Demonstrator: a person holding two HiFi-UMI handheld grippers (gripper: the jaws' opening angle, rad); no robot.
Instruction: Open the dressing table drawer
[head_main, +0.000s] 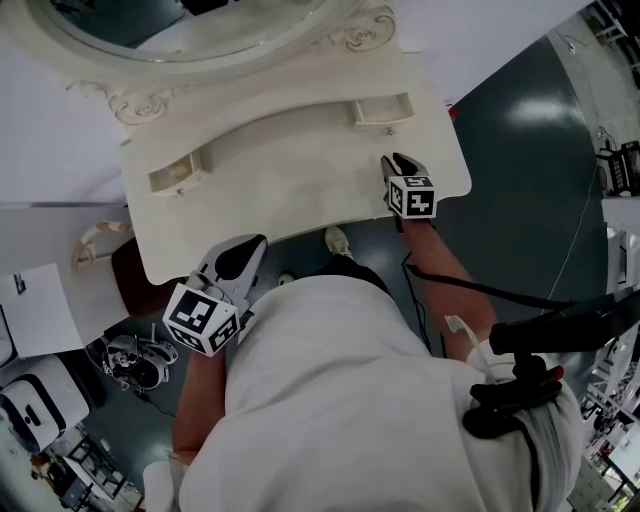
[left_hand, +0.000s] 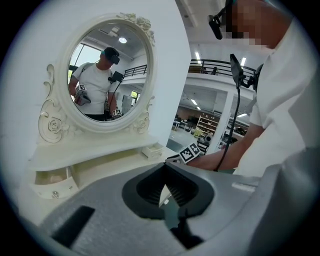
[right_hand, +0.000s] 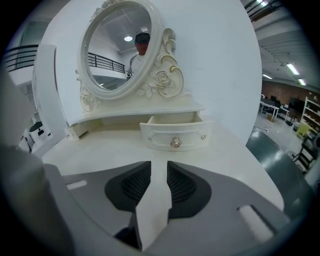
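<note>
Right-hand drawer (right_hand: 174, 135), open, long axis crosswise, fronts right tool (right_hand: 159, 166), parted, empty; left tool (left_hand: 165, 169) closed, empty.

A glossy dark floor (head_main: 520, 130) is seen right of the table (head_main: 300, 170), and a white wall (head_main: 50, 110) behind it. A brown seat (head_main: 130, 275) is partly hidden under its left corner. A white panel (head_main: 35, 310) and a tangle of gear (head_main: 135, 360) are seen further left. A railing (left_hand: 215, 62), shelves (left_hand: 207, 125) and ceiling lights (left_hand: 198, 56) are shown in the hall beyond.
</note>
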